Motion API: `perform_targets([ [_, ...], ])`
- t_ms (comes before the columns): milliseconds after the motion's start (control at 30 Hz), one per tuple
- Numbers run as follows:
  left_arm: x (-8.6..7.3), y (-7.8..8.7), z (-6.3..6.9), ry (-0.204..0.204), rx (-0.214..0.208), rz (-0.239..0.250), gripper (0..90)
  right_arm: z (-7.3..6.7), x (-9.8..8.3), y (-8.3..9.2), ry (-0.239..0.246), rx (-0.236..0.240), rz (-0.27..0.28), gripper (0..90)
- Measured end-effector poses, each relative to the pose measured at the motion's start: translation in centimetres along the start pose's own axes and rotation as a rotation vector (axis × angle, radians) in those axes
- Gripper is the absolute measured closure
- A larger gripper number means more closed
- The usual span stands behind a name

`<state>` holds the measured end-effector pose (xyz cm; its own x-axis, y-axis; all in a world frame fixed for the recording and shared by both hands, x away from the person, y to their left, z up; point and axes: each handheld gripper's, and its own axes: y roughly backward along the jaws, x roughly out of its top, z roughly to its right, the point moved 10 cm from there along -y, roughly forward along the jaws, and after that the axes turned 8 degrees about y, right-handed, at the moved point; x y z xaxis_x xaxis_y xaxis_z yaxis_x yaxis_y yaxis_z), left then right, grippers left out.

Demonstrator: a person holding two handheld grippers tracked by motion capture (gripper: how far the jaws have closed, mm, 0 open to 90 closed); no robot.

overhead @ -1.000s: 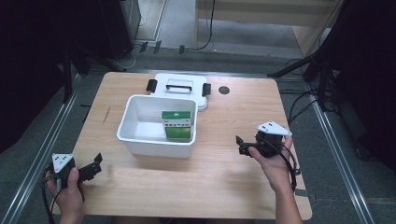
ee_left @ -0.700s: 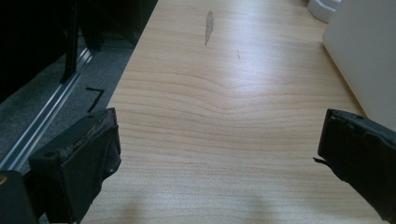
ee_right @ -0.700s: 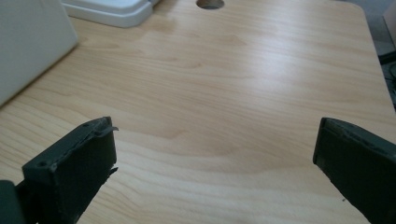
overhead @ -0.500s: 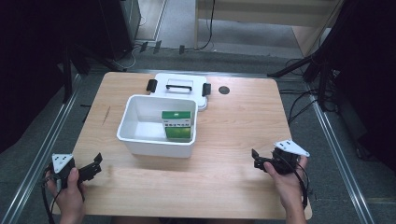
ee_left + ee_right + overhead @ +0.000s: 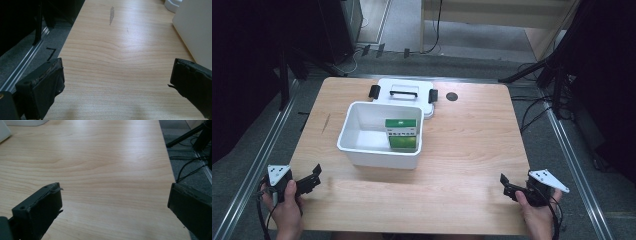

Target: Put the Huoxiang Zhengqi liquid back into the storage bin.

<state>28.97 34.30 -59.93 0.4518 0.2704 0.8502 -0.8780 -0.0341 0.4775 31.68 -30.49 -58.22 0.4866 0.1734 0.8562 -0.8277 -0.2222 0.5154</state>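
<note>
In the white bin [image 5: 362, 145], green box [image 5: 401, 134] half-hidden

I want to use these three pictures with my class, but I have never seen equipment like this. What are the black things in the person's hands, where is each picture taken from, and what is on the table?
A person holds a hand-operated two-jaw gripper in each hand: the left gripper and the right gripper. One picture looks down from above the wooden table. The other two come from cameras riding on each gripper, looking along its black jaws. Both grippers are open and hold nothing.

On the table stands a white tub with a green and white box inside. Behind it lies a white lid with a handle and black clips.
</note>
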Motion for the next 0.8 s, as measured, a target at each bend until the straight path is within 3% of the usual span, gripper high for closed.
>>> perform_targets([
  [167,0.0,0.0,0.0,-0.001,-0.002,0.000,0.0,1.2,-1.0,1.0,-0.022,-0.014,0.004,0.0],
  [500,0.0,0.0,0.1,-0.011,-0.003,0.001,0.0,1.6,-2.4,1.3,-0.021,-0.012,-0.002,0.0],
  [800,-0.1,0.1,0.3,-0.021,-0.006,0.005,0.0,2.2,-3.1,2.5,-0.042,-0.005,0.034,0.0],
])
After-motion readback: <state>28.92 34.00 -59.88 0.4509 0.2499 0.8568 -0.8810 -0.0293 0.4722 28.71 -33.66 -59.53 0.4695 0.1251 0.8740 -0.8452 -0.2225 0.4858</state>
